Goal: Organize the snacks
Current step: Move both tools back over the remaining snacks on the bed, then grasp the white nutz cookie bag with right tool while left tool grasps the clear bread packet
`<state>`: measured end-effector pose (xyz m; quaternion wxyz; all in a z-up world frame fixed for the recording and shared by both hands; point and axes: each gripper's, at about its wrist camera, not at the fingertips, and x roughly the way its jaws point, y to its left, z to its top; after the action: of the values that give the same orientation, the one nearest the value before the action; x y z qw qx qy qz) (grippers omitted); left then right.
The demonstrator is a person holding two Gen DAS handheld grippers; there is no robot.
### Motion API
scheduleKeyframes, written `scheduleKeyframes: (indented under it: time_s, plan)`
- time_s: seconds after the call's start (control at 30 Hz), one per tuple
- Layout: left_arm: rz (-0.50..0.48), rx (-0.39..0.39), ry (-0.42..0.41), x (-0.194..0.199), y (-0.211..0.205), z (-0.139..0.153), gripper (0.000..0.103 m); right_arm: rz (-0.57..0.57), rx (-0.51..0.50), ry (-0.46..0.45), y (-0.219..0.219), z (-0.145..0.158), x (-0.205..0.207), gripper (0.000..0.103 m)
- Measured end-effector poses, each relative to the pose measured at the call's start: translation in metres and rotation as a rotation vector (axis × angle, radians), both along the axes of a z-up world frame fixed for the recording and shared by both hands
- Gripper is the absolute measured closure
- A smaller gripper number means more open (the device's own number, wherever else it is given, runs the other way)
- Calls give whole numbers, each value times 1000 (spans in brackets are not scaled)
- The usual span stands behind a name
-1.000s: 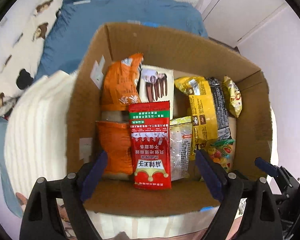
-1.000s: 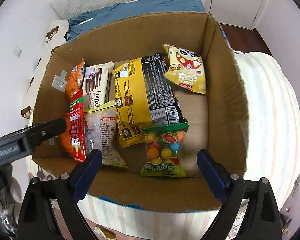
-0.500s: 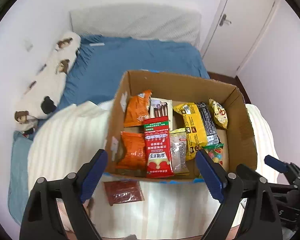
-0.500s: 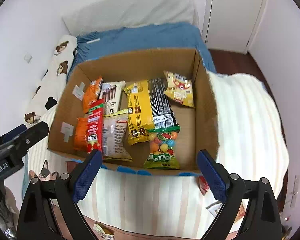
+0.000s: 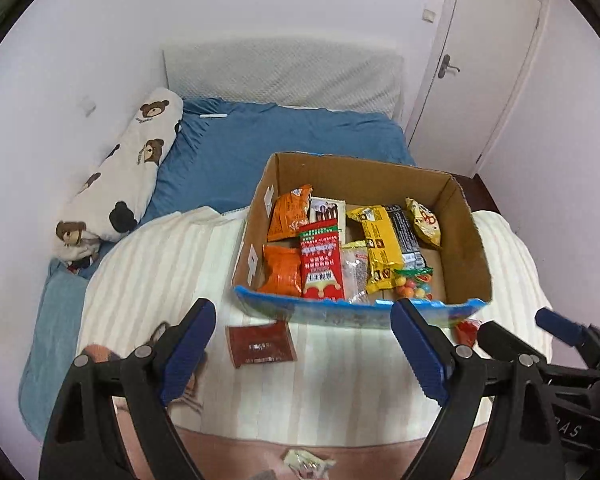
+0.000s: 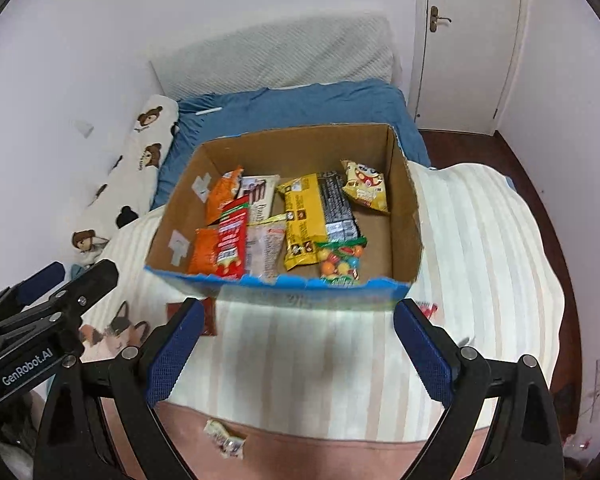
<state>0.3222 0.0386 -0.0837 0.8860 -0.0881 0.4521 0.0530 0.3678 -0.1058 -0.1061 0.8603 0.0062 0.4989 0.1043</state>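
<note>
Two grippers hang over a striped blanket [image 5: 340, 380], each with its blue-padded jaws spread wide and nothing between them: the left gripper [image 5: 302, 346] and, beside it, the right gripper [image 6: 296, 346]. Nearest the cameras, a small crumpled wrapper [image 6: 225, 438] lies on the pink edge of the bedding, well short of the box [image 5: 466, 248]. Just in front of the box's blue-trimmed near wall sits a dark red sachet [image 5: 260, 344], flat on the blanket and apart from the cardboard; a red packet [image 5: 466, 330] peeks out near the box's front right corner (only partly seen). Inside the open box, snacks lie in rows: orange bags [image 5: 282, 270] at left, a red pack [image 5: 322, 264] beside them, a yellow pack [image 5: 380, 248] and a candy bag [image 6: 340, 260] toward the right. Beyond the box stretch a blue sheet [image 5: 292, 140], a bear pillow [image 5: 128, 176] and a white door [image 5: 488, 60].
</note>
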Motion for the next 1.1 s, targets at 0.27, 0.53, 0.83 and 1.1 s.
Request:
scheduleKeyframes:
  time_s: [0.27,0.53,0.83,1.1]
  plan:
    - [84,-124,116,-40,-8,-37,13,-49,64,85,-53,-22,-32,5]
    - [182,-213,340,-63,-31,-133,13,-17,-123,283,-124,-95,-17,5]
    - [197,-276,515,-75,-86,-206,13,160,-396,397,-133,-168,9,5]
    - [245,-288,522,-88,-92,-210,13,161,-366,520,-161,-220,27,21]
